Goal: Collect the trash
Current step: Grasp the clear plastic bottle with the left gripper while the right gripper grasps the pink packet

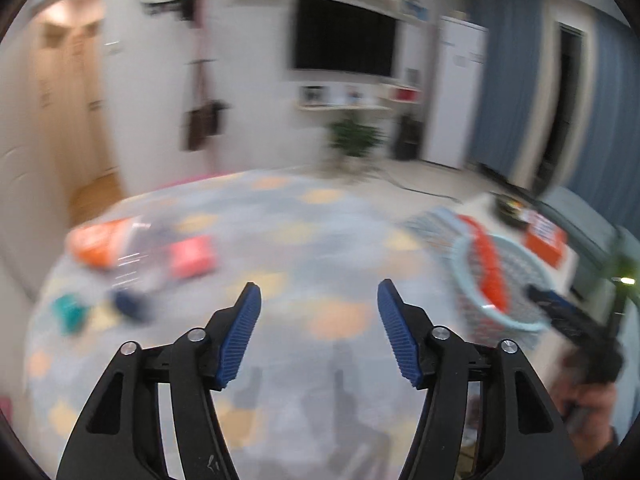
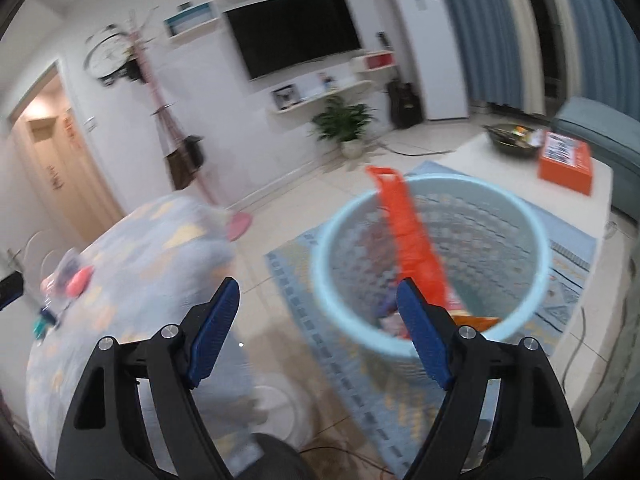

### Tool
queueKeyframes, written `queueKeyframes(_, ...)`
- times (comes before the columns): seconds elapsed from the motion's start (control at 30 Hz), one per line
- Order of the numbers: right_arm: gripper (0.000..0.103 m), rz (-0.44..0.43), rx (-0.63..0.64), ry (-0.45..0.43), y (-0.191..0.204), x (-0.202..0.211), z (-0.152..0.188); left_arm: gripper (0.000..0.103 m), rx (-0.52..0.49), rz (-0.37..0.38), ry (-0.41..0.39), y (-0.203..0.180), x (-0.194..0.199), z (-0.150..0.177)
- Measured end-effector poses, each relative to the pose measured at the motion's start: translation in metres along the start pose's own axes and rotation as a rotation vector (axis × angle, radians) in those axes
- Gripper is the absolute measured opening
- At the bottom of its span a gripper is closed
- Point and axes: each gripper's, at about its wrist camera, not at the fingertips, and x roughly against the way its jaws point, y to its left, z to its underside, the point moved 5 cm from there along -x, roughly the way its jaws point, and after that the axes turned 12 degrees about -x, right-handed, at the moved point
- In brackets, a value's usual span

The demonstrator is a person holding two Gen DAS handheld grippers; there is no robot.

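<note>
A pale blue mesh basket (image 2: 520,224) stands on the floor rug with an orange-red bag (image 2: 412,236) hanging over its rim and scraps inside; it also shows in the left wrist view (image 1: 516,322). My right gripper (image 2: 318,292) is open and empty just before the basket. My left gripper (image 1: 319,294) is open and empty above the round table (image 1: 280,240). On the table's left lie an orange packet (image 1: 100,242), a pink-red packet (image 1: 192,256), a teal piece (image 1: 70,312) and a dark blue piece (image 1: 130,304), all blurred.
A low white table (image 2: 572,208) to the right holds an orange box (image 2: 566,160) and a dark bowl (image 2: 510,138). A coat stand (image 2: 160,120), a potted plant (image 2: 344,124) and a blue sofa (image 2: 600,132) stand around.
</note>
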Motion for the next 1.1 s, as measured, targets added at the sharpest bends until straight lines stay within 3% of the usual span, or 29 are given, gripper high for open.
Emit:
queueKeyframes(0.1, 0.077, -0.067, 0.062, 0.015, 0.038, 0.003, 0.008, 0.061, 0.082, -0.104, 0.051, 0.061, -0.003, 0.017)
queueKeyframes(0.27, 0.077, -0.154, 0.135, 0.067, 0.087, 0.004, 0.027, 0.065, 0.211, -0.089, 0.077, 0.131, -0.026, 0.023)
queueKeyframes(0.47, 0.077, -0.193, 0.180, 0.102, 0.115, 0.003, 0.044, 0.065, 0.158, -0.111, 0.135, 0.146, -0.067, 0.018)
queueKeyframes(0.6, 0.077, -0.208, 0.162, 0.125, 0.116, 0.001, 0.048, 0.065, 0.168, -0.082, 0.184, 0.151, -0.097, 0.016)
queueKeyframes(0.67, 0.077, -0.205, 0.158, 0.129, 0.116, 0.000, 0.048, 0.060, 0.173, -0.067, 0.202, 0.153, -0.108, 0.016)
queueKeyframes(0.7, 0.077, -0.204, 0.156, 0.130, 0.115, 0.000, 0.048, 0.046, 0.173, -0.070, 0.213, 0.156, -0.112, 0.020)
queueKeyframes(0.73, 0.077, -0.203, 0.154, 0.130, 0.116, -0.001, 0.048, 0.045, 0.180, -0.054, 0.217, 0.157, -0.114, 0.023)
queueKeyframes(0.87, 0.077, -0.208, 0.158, 0.136, 0.125, -0.002, 0.048, 0.044, 0.181, -0.033, 0.174, 0.152, -0.096, 0.025)
queueKeyframes(1.1, 0.077, -0.275, 0.219, 0.158, 0.181, -0.006, 0.048, 0.045, 0.196, -0.017, -0.004, 0.137, -0.006, 0.039)
